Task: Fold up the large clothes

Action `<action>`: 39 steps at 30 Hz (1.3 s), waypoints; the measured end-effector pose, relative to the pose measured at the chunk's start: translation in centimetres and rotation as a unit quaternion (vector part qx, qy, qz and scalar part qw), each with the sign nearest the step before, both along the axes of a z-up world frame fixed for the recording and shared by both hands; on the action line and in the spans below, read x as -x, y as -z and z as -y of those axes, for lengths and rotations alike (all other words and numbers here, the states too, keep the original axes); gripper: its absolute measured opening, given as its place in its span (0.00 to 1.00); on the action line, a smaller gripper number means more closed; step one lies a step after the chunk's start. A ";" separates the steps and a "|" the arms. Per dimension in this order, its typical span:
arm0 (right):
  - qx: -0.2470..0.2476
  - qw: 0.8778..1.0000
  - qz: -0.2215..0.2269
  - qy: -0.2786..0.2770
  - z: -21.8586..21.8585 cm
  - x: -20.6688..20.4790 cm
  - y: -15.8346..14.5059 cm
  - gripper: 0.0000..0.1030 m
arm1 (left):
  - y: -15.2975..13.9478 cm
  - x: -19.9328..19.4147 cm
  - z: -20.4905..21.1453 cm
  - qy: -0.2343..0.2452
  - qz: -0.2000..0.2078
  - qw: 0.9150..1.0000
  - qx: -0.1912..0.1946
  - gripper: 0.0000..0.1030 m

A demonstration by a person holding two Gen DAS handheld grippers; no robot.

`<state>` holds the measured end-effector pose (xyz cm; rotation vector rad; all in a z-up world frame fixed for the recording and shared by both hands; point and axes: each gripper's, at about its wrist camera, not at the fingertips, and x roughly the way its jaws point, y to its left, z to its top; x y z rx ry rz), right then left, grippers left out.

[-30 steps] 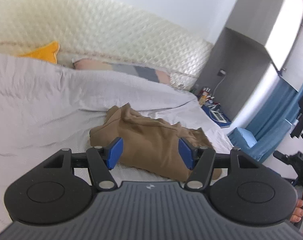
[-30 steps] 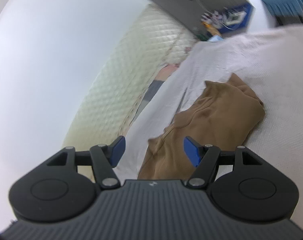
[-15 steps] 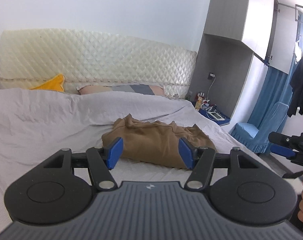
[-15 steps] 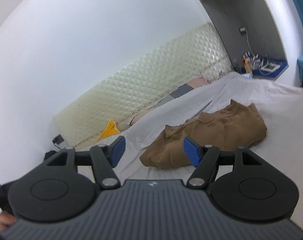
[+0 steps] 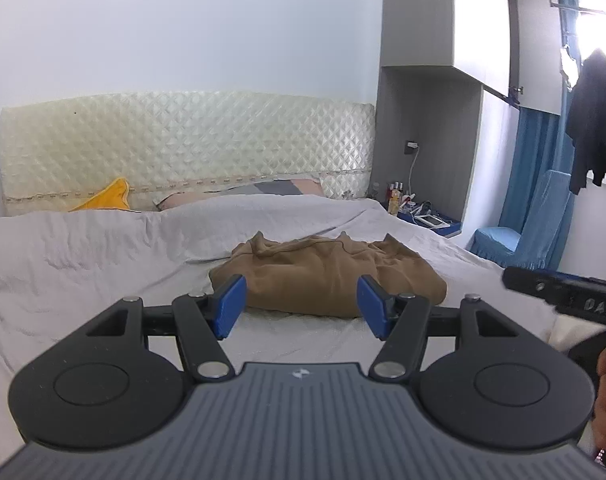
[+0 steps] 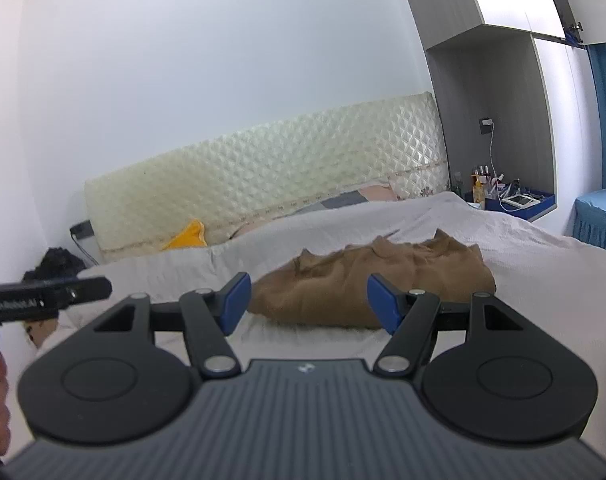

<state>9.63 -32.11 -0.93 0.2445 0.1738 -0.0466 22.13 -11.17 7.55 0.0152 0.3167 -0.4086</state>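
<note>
Both wrist views have levelled since the earlier frames. Left wrist view: left gripper (image 5: pixel 301 307) jaws apart, empty; brown garment (image 5: pixel 327 278) lies bunched on the bed sheet (image 5: pixel 83 272), well ahead. Right wrist view: right gripper (image 6: pixel 307 303) likewise apart and empty. Risk: pinching sheet together with cloth, or grabbing several bunched layers.
</note>
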 end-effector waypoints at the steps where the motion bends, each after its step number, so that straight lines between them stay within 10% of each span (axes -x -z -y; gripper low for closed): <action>1: 0.002 1.000 -0.001 0.003 -0.2 0.0 0.6 0.66 | 0.4 0.1 -0.1 0.003 -0.003 1.000 0.004 0.65; 23: 0.056 0.996 -0.054 0.051 -2.1 -1.3 9.8 0.66 | 10.0 -1.6 0.4 -0.018 -0.001 0.999 -0.032 0.65; 39: 0.077 0.993 -0.057 0.063 -2.8 -2.0 10.8 0.67 | 14.0 -3.5 -0.8 -0.032 -0.048 0.998 0.006 0.66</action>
